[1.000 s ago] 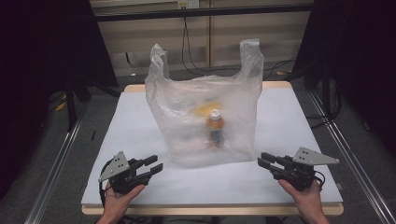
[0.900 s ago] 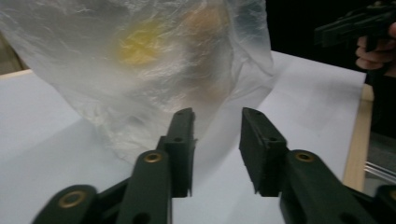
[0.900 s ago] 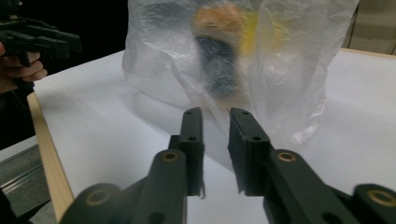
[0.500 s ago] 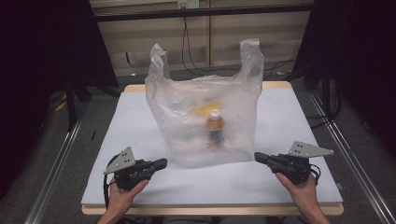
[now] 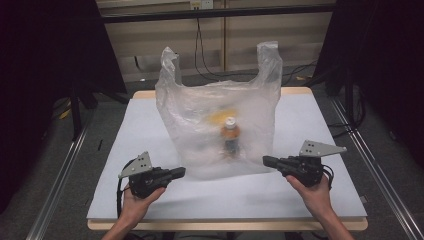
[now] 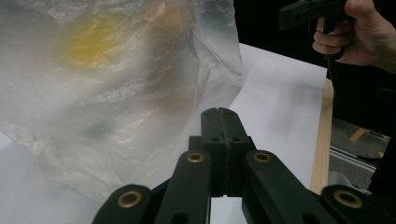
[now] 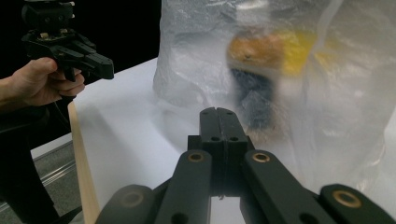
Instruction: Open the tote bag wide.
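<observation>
A clear plastic bag (image 5: 220, 120) stands upright in the middle of the white table (image 5: 310, 115), its two handles sticking up. Through its film I make out a small bottle (image 5: 231, 136) with a white cap and orange top, and a blurred yellow thing (image 5: 222, 116) behind it. My left gripper (image 5: 179, 173) is shut and empty, held just off the bag's lower left corner. My right gripper (image 5: 266, 161) is shut too, its tip close to the bag's lower right side. The bag (image 6: 102, 79) spreads wide in the left gripper view, with the jaws (image 6: 218, 114) pressed together; in the right gripper view the bottle (image 7: 254, 88) sits behind the film.
Wooden table edges run along the front (image 5: 225, 225) and back. Black curtains hang at both sides, with metal floor rails (image 5: 60, 185) beside the table. Cables (image 5: 205, 55) hang down the back wall. Bare white table surface lies in front of the bag.
Both grippers went from open to shut and moved slightly inward toward the bag's lower corners. The bag and its contents stayed put.
</observation>
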`<state>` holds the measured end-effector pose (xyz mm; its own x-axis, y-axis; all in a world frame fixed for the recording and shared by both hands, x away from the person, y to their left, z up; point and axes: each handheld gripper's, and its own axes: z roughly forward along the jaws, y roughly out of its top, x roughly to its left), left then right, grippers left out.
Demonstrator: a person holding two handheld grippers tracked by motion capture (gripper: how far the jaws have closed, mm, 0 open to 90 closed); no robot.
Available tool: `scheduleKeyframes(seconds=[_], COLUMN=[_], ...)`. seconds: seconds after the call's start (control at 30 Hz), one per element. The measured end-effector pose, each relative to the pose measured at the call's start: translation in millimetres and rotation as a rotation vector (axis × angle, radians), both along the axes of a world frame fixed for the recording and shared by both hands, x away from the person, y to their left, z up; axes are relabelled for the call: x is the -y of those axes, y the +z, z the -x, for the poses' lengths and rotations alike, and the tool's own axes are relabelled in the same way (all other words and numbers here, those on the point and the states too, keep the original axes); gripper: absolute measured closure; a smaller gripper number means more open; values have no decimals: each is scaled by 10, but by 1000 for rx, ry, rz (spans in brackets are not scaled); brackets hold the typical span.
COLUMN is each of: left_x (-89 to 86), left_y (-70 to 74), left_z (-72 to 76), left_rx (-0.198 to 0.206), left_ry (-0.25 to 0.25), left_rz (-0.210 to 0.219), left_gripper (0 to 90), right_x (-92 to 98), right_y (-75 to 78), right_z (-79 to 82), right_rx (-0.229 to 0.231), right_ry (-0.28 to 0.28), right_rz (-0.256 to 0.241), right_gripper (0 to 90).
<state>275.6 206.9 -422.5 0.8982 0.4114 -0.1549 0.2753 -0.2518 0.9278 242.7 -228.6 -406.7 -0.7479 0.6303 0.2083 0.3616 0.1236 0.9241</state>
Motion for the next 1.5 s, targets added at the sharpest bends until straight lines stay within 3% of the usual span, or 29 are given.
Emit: scheduleKeyframes(seconds=[0.17, 0.4, 0.57, 0.7, 0.97, 1.2, 1.33, 1.5], left_x=[28, 102, 88, 94, 116, 193, 235, 279], left_y=[22, 65, 188, 297, 429, 557, 627, 721], left_z=[-124, -161, -233, -339, -460, -557, -615, -680], left_rx=[3, 3, 9, 33, 40, 64, 57, 69], left_ry=[13, -39, -26, -12, -2, -10, -20, -23], left_rz=[6, 8, 28, 49, 78, 40, 65, 58], left_gripper=[900, 900, 900, 900, 900, 900, 900, 900], right_x=[-91, -148, -166, -185, -221, -240, -265, -300], right_y=[59, 158, 240, 357, 517, 695, 805, 896], right_z=[-98, -226, -293, -359, -467, -563, -633, -676], right_rx=[5, 19, 29, 48, 72, 94, 105, 115], right_ry=[29, 43, 18, 26, 21, 16, 12, 15], right_rz=[11, -2, -3, -6, -14, -7, -5, 6], right_gripper=[900, 900, 900, 900, 900, 900, 900, 900])
